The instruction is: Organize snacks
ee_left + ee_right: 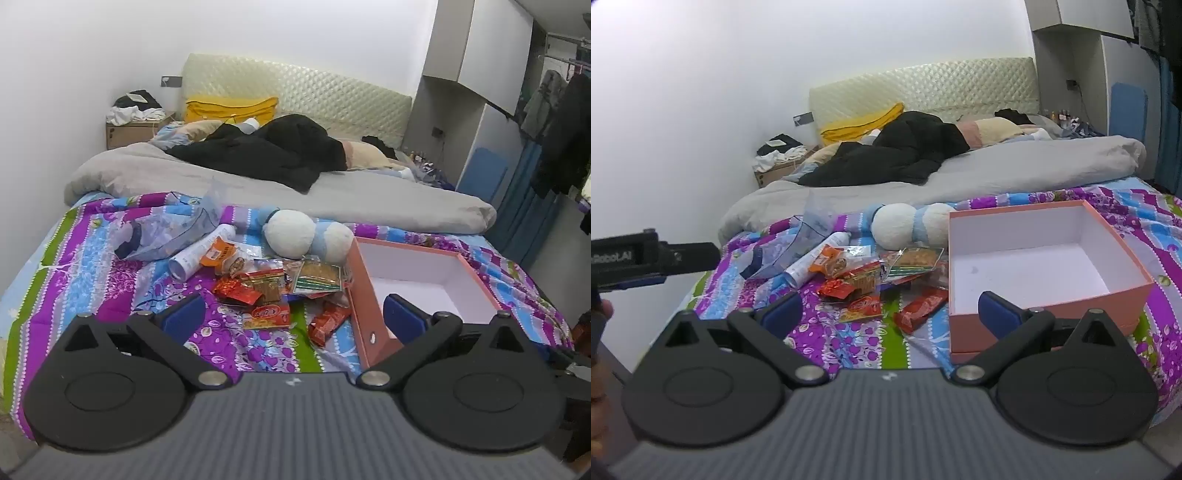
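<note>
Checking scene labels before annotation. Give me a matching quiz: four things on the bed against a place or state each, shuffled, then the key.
Things:
1. pink box
2. plush toy
3. white tube
4. black clothing

Descriptions:
A. heaped on the grey duvet near the headboard
B. open and empty
C. lying beside a clear plastic bag
D. just behind the snack pile

Pairs: 1-B, 2-D, 3-C, 4-A

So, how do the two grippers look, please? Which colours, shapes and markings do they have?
Both look the same. The left gripper and the right gripper each have a grey ribbed body, two black round discs with silver pins, black link arms and dark blue pads. The right view shows white lettering on the left gripper's black side.
</note>
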`<state>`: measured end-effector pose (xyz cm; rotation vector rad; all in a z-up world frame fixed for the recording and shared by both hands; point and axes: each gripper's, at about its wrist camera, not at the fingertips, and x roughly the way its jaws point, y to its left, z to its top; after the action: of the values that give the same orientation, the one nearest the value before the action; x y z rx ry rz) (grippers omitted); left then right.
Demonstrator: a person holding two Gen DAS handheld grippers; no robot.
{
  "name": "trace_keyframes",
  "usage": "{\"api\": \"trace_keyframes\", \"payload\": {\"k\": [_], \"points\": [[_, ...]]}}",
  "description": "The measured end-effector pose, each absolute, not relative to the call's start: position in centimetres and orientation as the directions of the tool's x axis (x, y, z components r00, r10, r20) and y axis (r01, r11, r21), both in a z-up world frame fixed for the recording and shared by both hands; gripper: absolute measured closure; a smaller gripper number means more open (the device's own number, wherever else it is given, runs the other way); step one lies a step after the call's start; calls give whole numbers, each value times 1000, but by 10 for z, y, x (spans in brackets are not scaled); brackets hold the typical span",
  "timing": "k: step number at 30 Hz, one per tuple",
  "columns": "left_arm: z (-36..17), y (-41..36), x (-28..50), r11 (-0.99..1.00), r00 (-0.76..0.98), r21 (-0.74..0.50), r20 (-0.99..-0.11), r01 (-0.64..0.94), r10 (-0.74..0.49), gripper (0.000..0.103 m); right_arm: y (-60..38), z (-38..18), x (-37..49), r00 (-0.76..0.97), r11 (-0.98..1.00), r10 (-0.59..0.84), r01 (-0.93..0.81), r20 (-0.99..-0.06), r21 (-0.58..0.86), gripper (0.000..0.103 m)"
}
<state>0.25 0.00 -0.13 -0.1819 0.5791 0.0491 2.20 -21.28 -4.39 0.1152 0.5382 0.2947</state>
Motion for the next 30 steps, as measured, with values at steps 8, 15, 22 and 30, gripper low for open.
{"api": "trace_keyframes", "payload": {"k": [8,15,22,30], "points": [[0,0,-6,977,838,-196,-545,-87,-35,0,-212,-43,16,813,956,289,-220,-505,194,0],[-4,7,-9,977,834,-200,-550,-80,-44,0,-212,-44,14,820,958,283,-220,-497,183,0],[-3,3,-12,980,834,-188,-550,-65,-50,0,-213,-44,12,820,957,285,-214,-497,195,0],[-4,5,-13,980,828,-187,-559,-63,-53,0,-215,-46,11,826,961,271,-200,-495,191,0]]}}
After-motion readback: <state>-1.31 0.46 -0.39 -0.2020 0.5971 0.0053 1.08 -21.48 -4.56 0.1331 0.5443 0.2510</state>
